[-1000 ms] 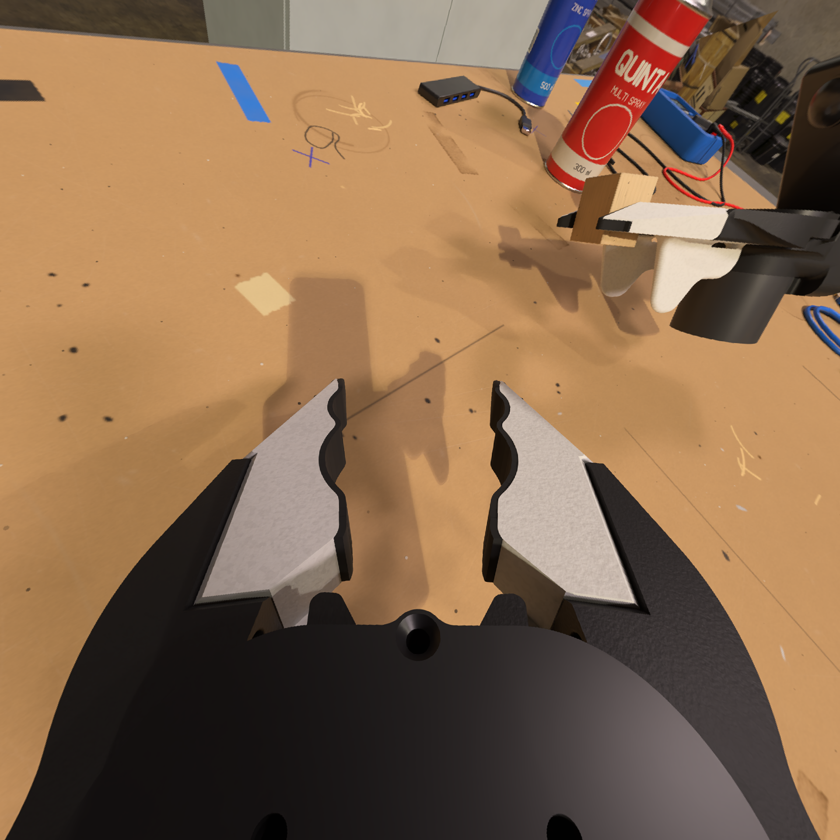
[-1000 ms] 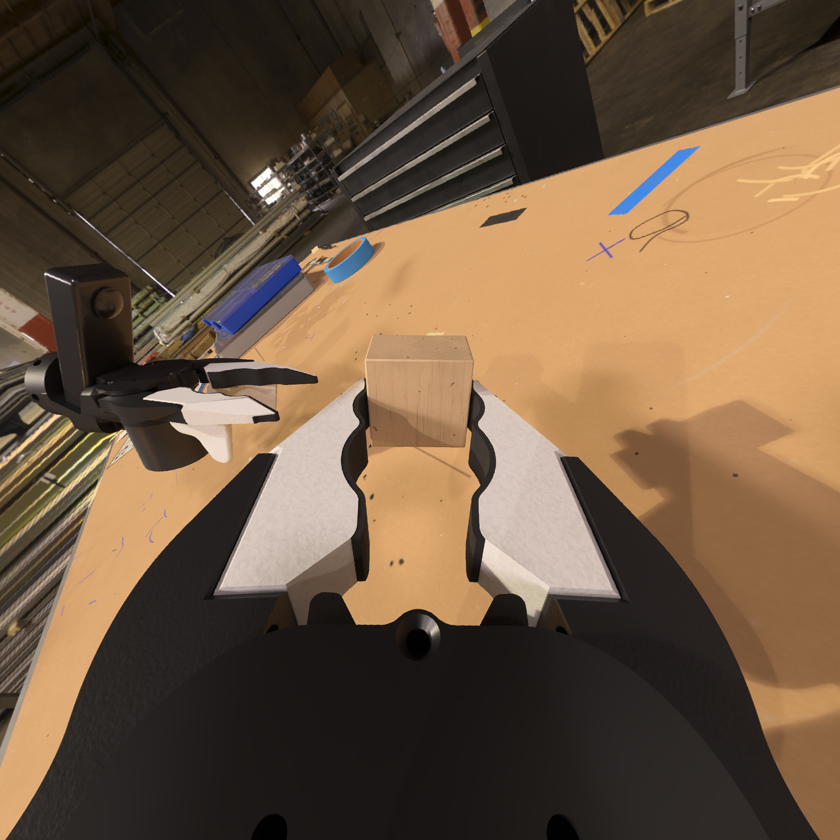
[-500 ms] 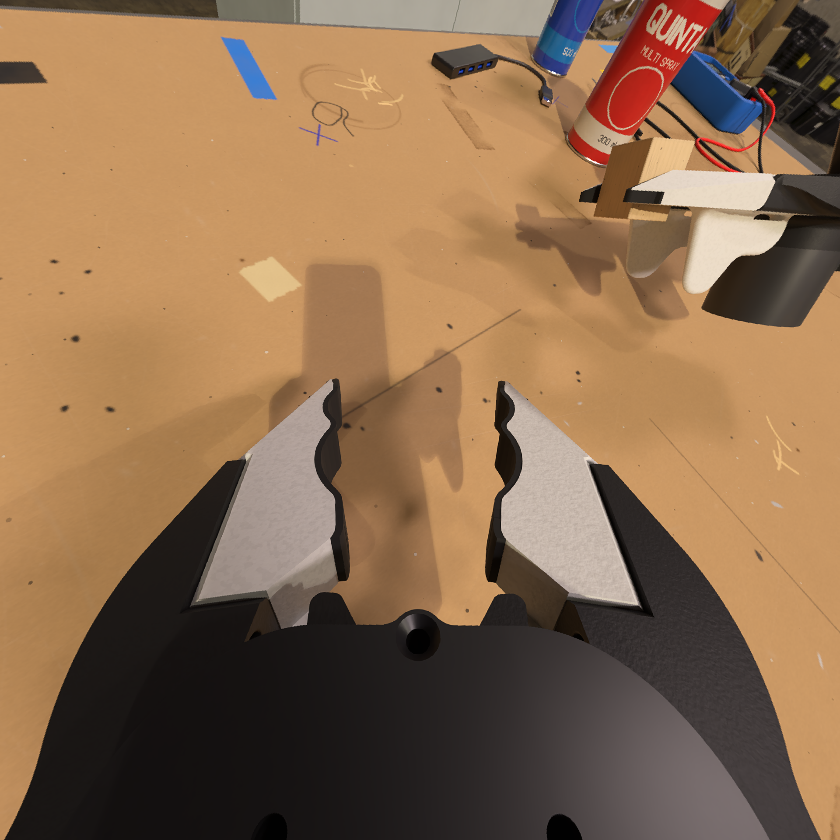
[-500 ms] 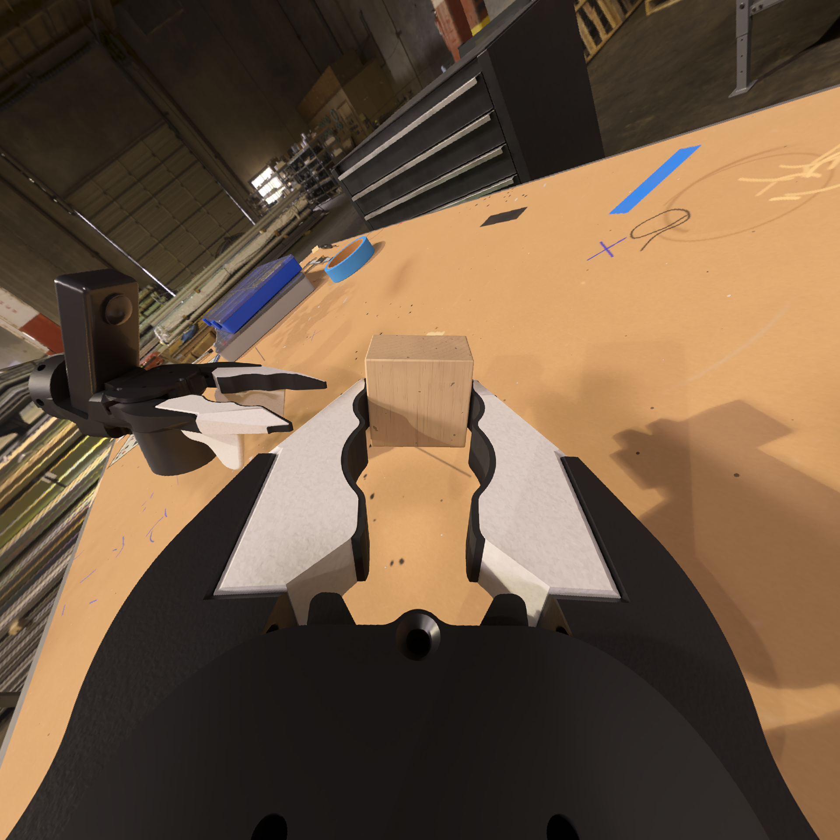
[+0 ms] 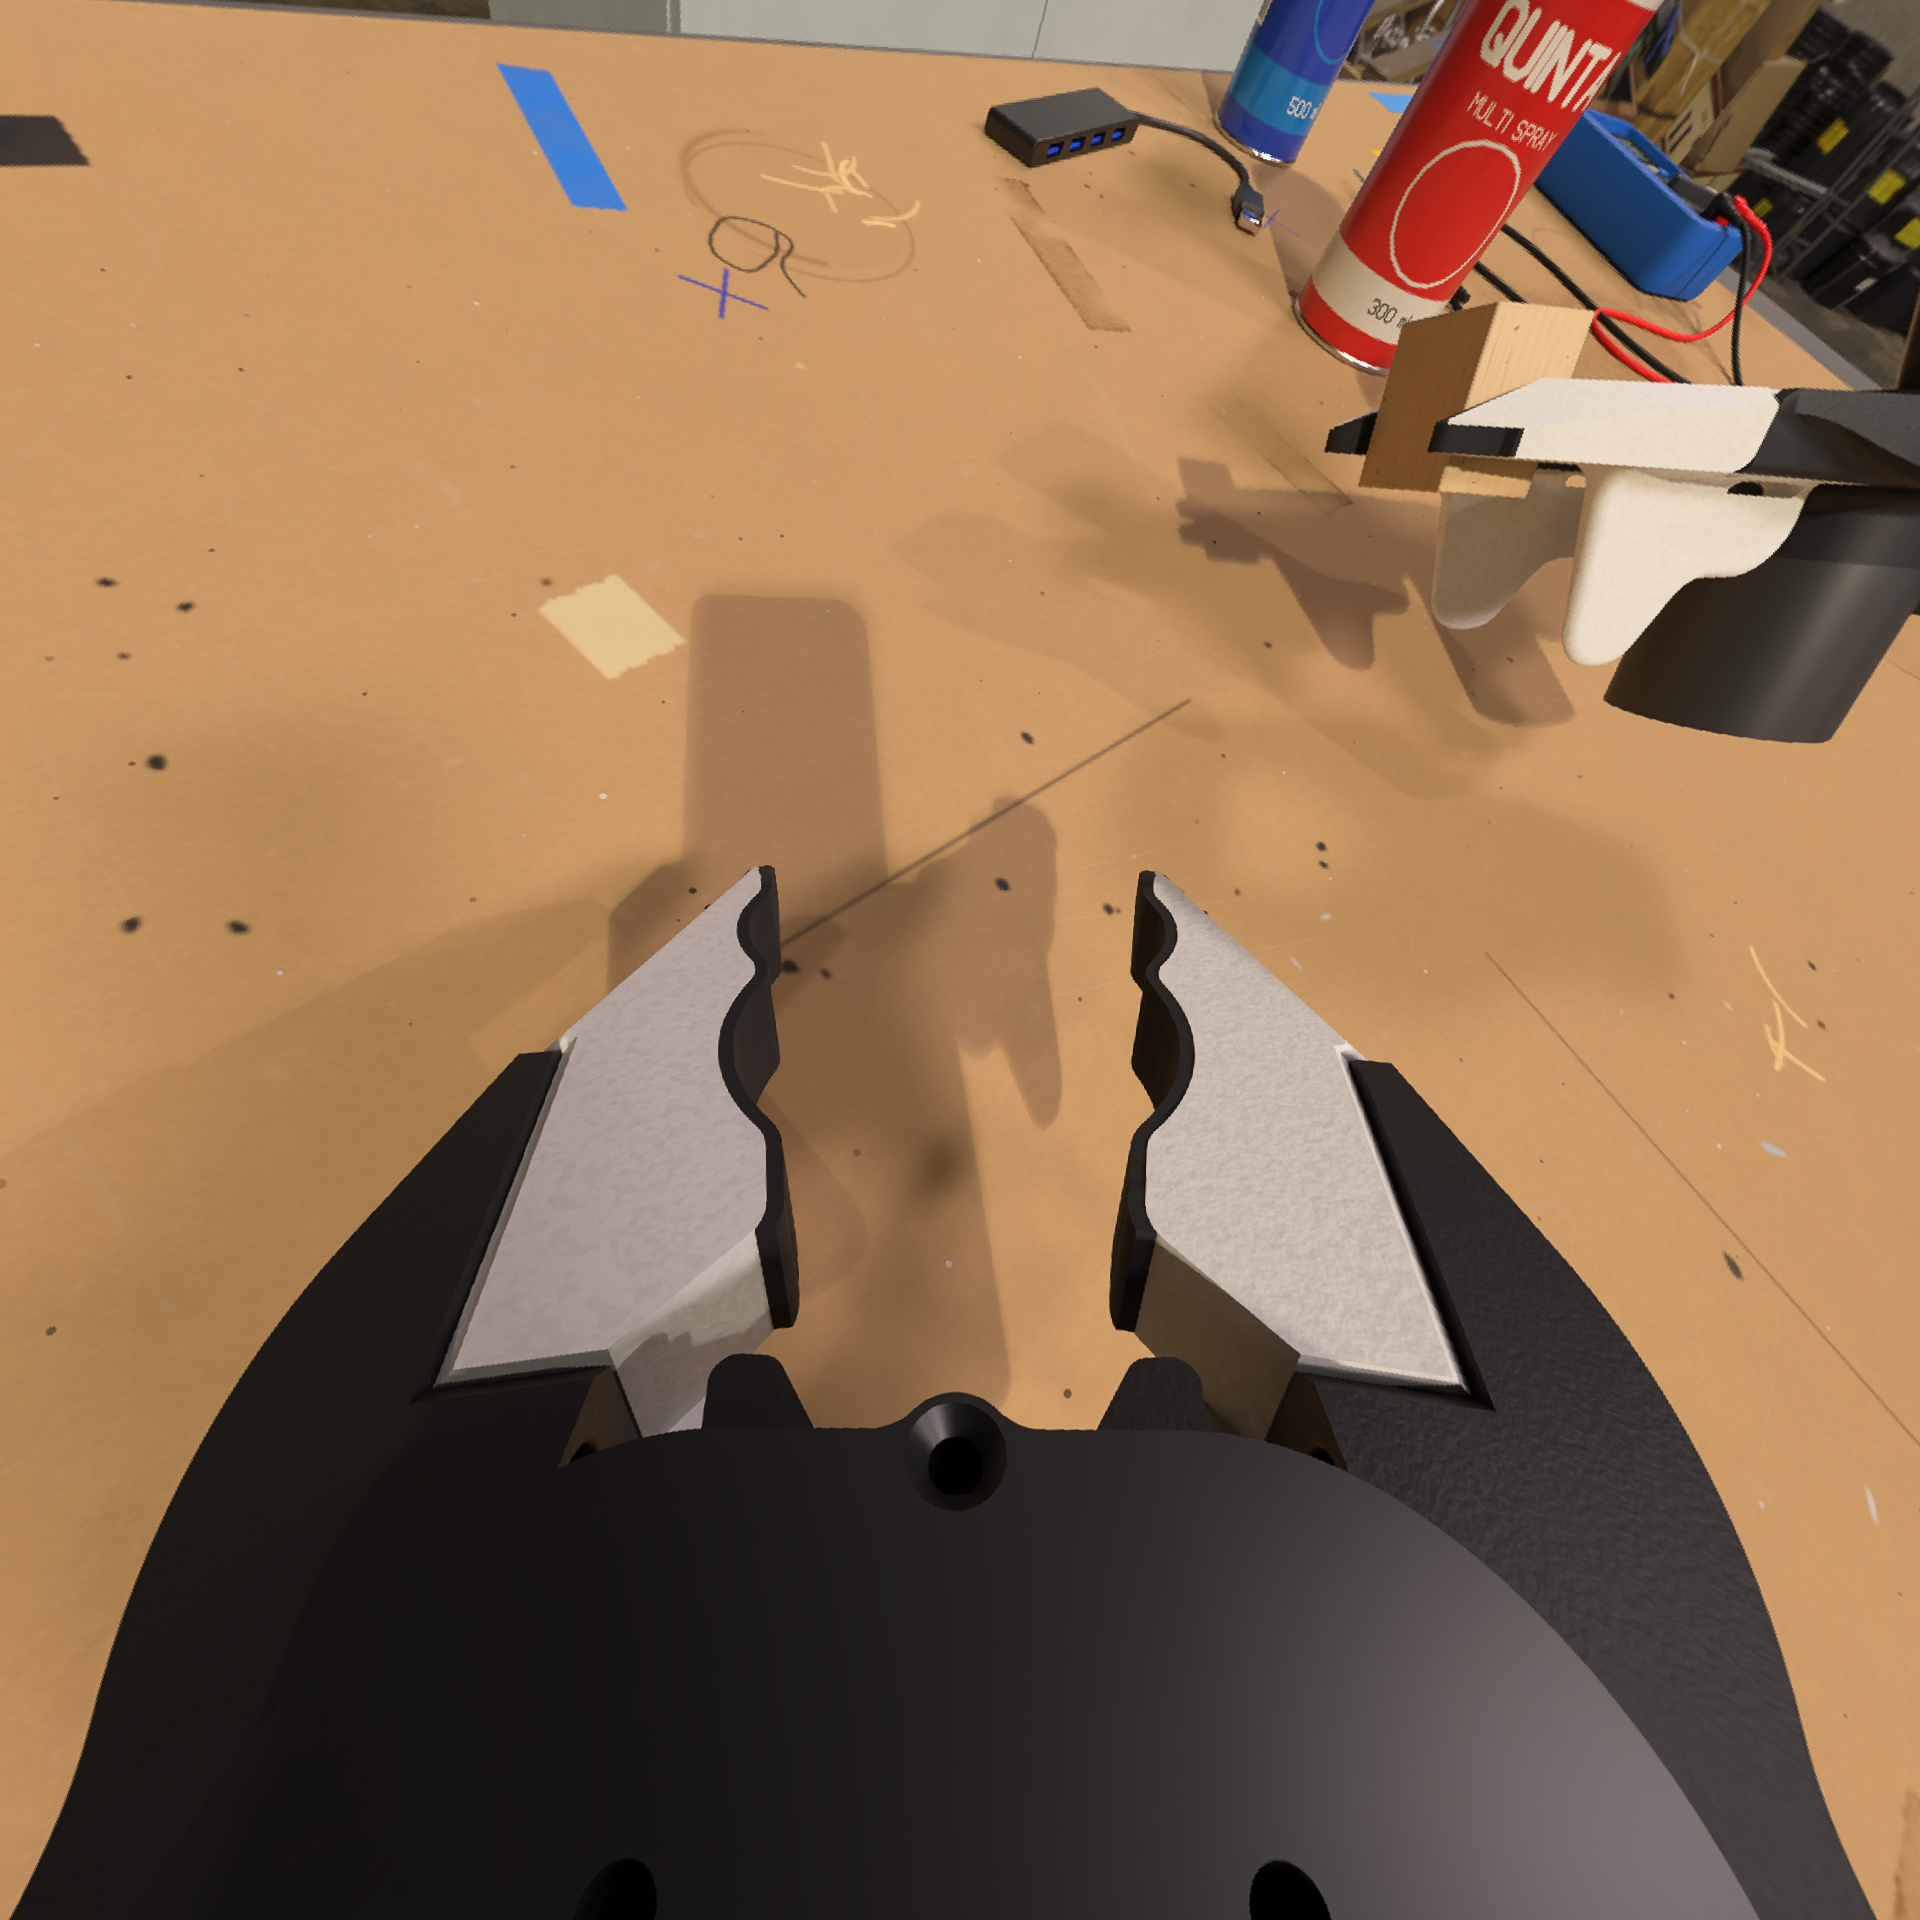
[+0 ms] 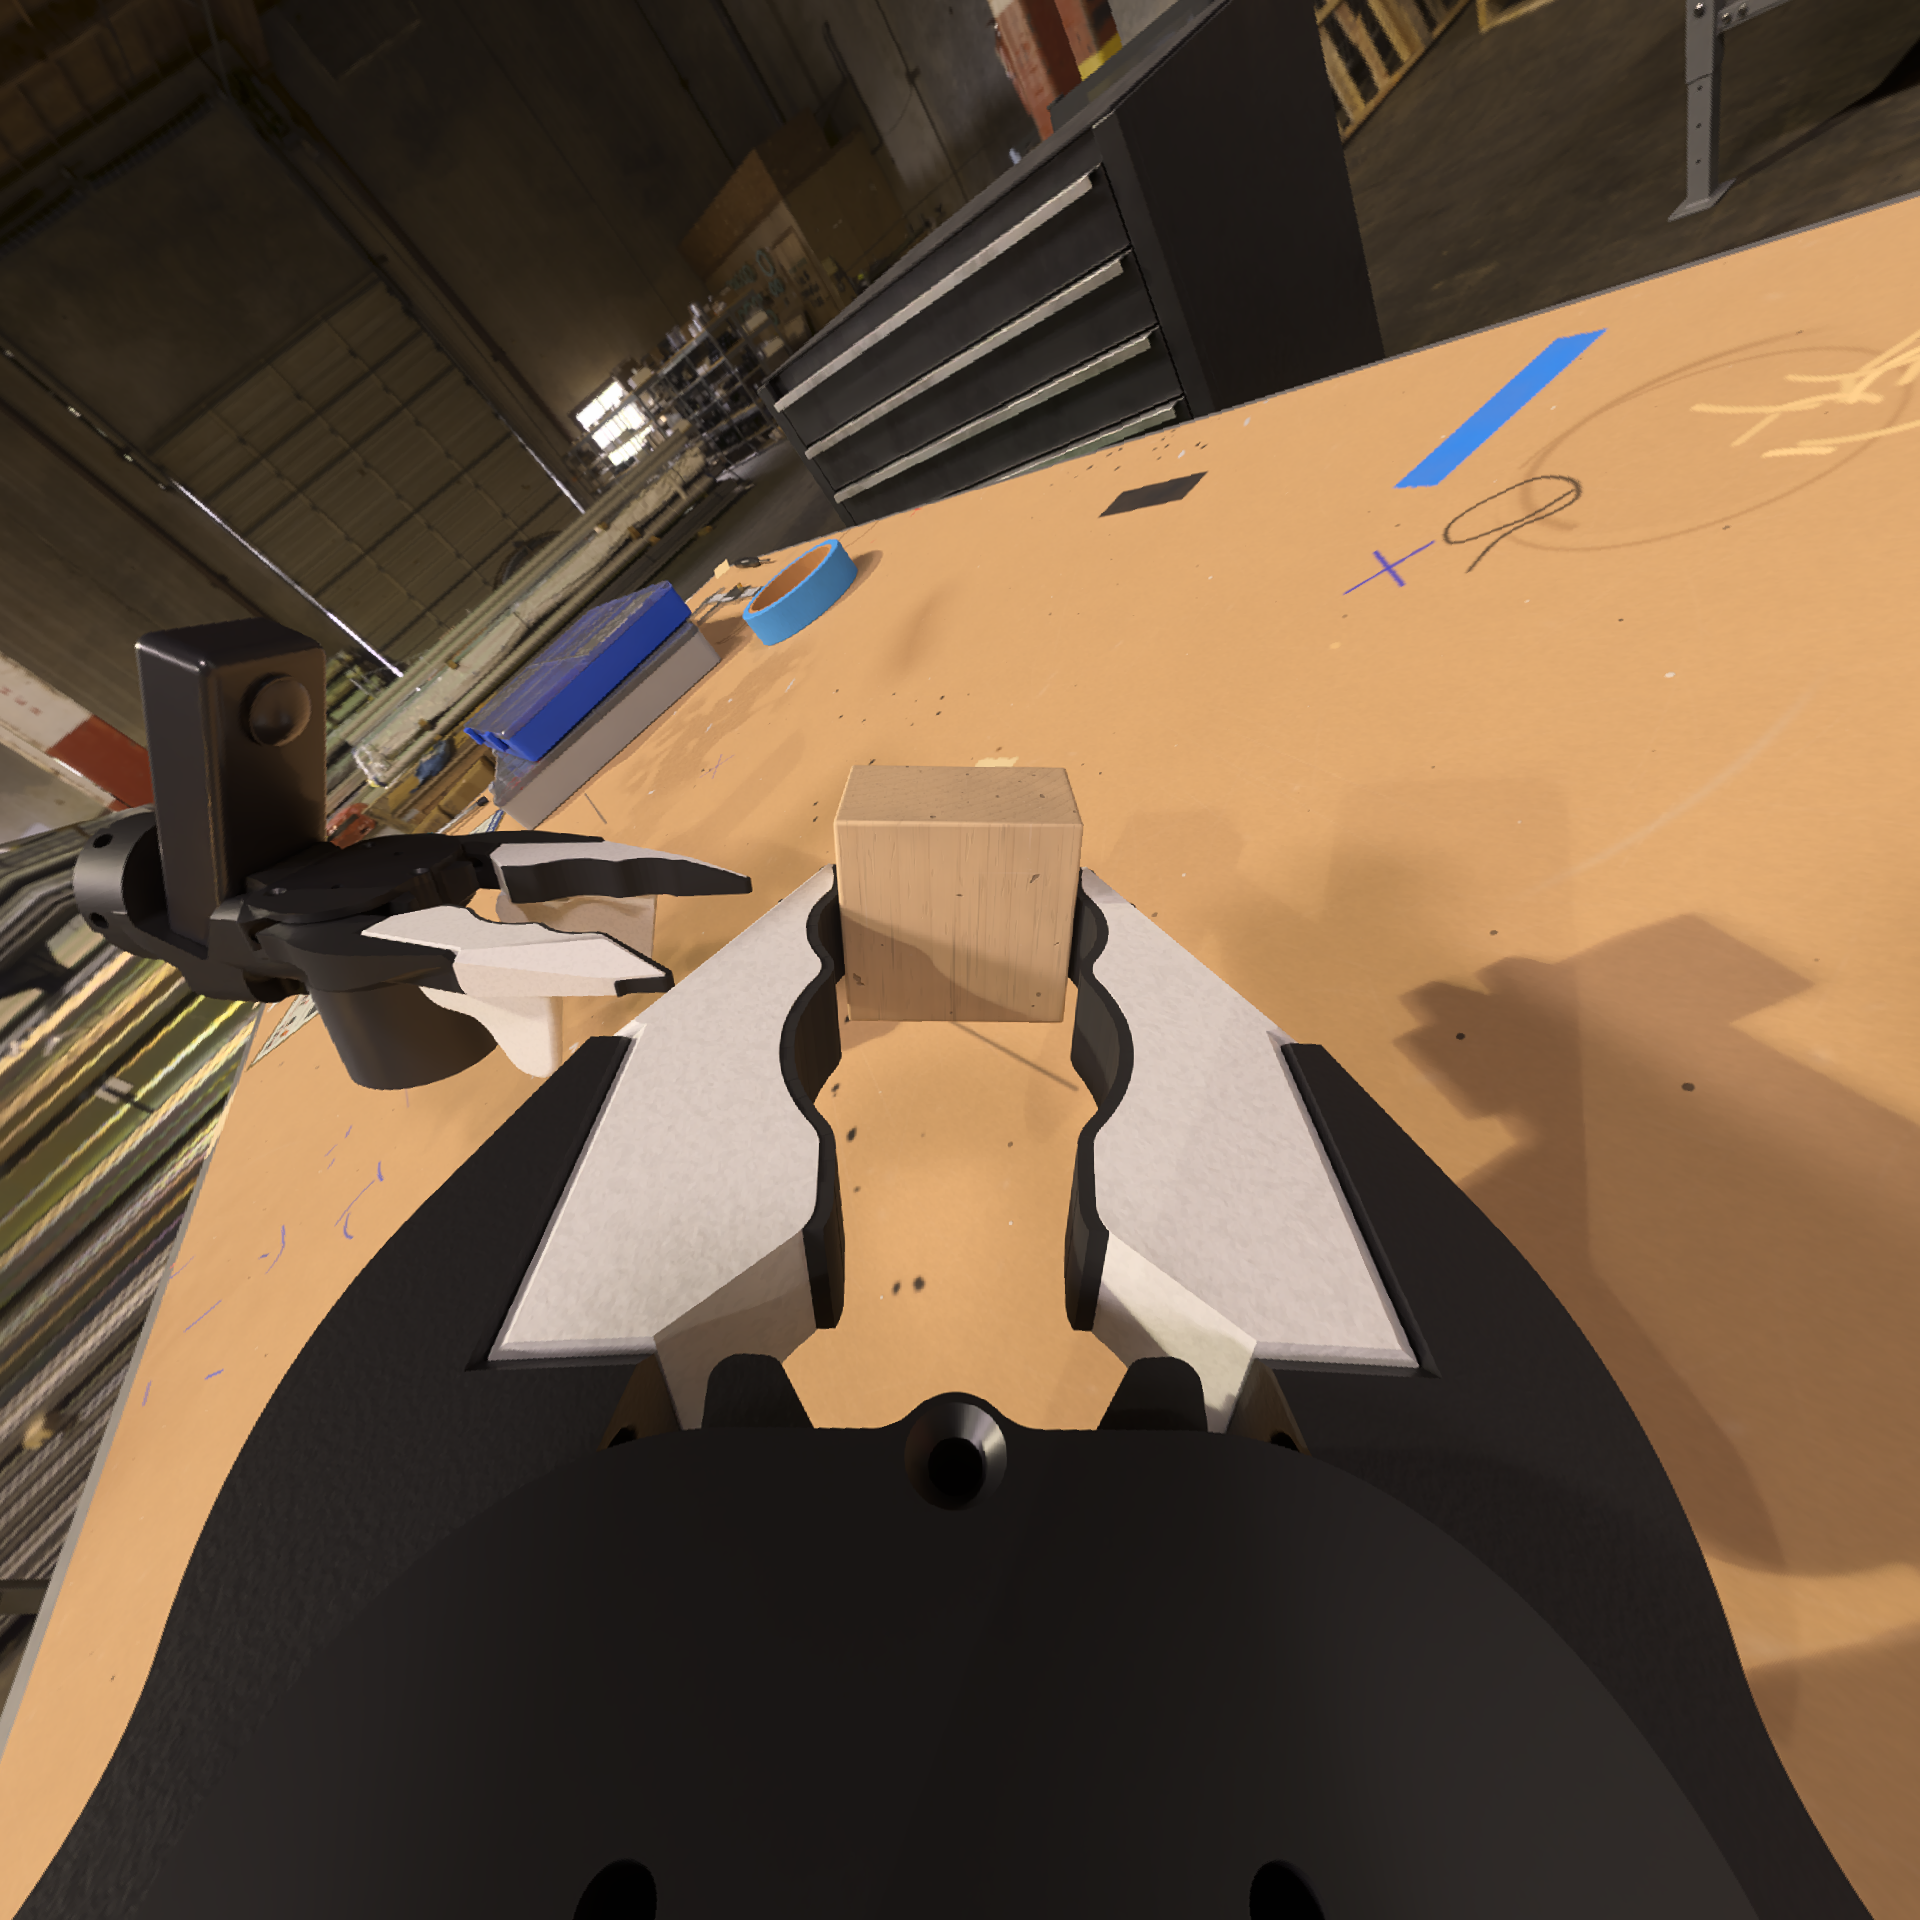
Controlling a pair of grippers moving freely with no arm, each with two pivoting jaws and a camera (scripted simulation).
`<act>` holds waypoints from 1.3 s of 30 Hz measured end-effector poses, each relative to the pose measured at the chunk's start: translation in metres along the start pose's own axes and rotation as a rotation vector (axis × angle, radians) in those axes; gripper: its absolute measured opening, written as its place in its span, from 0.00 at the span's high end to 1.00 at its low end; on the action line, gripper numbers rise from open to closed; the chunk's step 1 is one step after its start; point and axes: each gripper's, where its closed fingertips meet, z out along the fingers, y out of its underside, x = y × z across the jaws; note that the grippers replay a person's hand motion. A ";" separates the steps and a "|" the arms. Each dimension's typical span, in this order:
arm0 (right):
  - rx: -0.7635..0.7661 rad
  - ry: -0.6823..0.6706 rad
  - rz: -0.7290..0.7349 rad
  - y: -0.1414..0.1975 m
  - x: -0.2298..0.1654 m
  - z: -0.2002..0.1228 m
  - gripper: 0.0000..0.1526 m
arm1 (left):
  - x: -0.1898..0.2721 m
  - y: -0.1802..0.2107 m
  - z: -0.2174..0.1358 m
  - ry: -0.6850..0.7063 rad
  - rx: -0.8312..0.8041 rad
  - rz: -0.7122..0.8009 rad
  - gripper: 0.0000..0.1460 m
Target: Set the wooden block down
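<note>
Right gripper (image 6: 956, 894) was clamped on the wooden block (image 6: 956, 904), fingertips pressed to its two sides; block appeared to hang clear above the table (image 6: 1351, 790), though contact was hard to judge. Left gripper (image 5: 954, 883) hovered nearby, jaws apart, holding nothing.
</note>
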 end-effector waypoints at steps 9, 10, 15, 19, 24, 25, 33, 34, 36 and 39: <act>-0.024 0.035 -0.051 0.002 0.005 -0.002 0.73 | -0.010 -0.037 -0.003 0.015 0.089 0.019 0.53; -0.027 0.044 -0.056 0.002 0.006 -0.002 0.73 | -0.014 -0.047 -0.002 0.025 0.107 0.025 0.53; -0.110 0.179 -0.240 0.005 0.027 -0.006 0.73 | -0.042 -0.089 0.021 0.067 0.185 0.027 0.57; -0.117 0.408 -0.452 -0.006 0.060 -0.023 0.73 | -0.044 -0.092 0.022 0.180 0.290 -0.048 0.74; -0.126 0.449 -0.445 -0.003 0.074 -0.018 0.73 | -0.053 -0.094 0.001 0.166 0.359 -0.093 0.90; -0.142 0.489 -0.461 -0.003 0.079 -0.018 0.73 | -0.056 -0.093 0.001 0.147 0.356 -0.077 0.96; -0.193 0.509 -0.396 0.002 0.092 -0.016 0.73 | -0.063 -0.087 0.006 0.105 0.308 -0.064 1.00; -0.186 0.507 -0.390 0.001 0.092 -0.016 0.73 | -0.063 -0.086 0.006 0.113 0.306 -0.066 1.00; -0.188 0.501 -0.380 0.001 0.092 -0.016 0.73 | -0.061 -0.086 0.007 0.135 0.300 -0.074 0.99; -0.216 0.505 -0.376 0.005 0.094 -0.014 0.73 | -0.060 -0.084 0.008 0.150 0.289 -0.084 0.96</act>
